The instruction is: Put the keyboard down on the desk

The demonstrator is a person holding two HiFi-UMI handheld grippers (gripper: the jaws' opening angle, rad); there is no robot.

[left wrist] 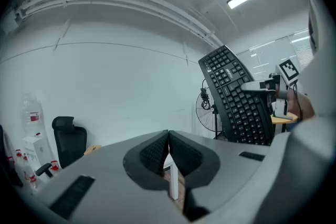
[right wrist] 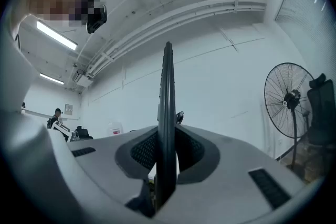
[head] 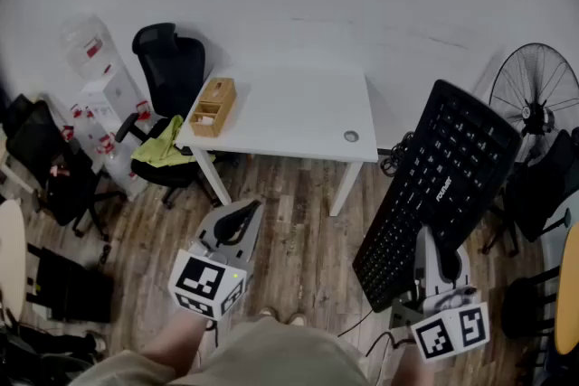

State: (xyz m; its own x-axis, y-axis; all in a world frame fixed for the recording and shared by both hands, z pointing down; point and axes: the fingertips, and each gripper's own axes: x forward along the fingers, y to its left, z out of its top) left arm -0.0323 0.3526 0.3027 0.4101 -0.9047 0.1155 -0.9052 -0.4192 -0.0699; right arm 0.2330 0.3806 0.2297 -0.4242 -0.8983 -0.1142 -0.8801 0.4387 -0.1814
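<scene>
Your right gripper [head: 438, 259] clamped on the keyboard [head: 445, 181] at its near edge, keyboard held in the air to the right of the desk [head: 289, 117], white logo too small to read, your left gripper [head: 237, 229] jaws together with nothing between, only your right gripper view shows the keyboard edge-on, fan [right wrist: 292, 96] beside it.

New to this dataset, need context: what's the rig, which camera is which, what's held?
No robot here: a person holds a two-jaw gripper in each hand. The head view comes from a camera on the person's head, looking steeply down. The left and right gripper views come from cameras riding on each gripper, looking along its jaws. The right gripper is shut on the edge of a black keyboard, held tilted in the air to the right of the white desk, not yet set down. The left gripper is shut and empty. A wooden box sits near the desk's left end.
</scene>
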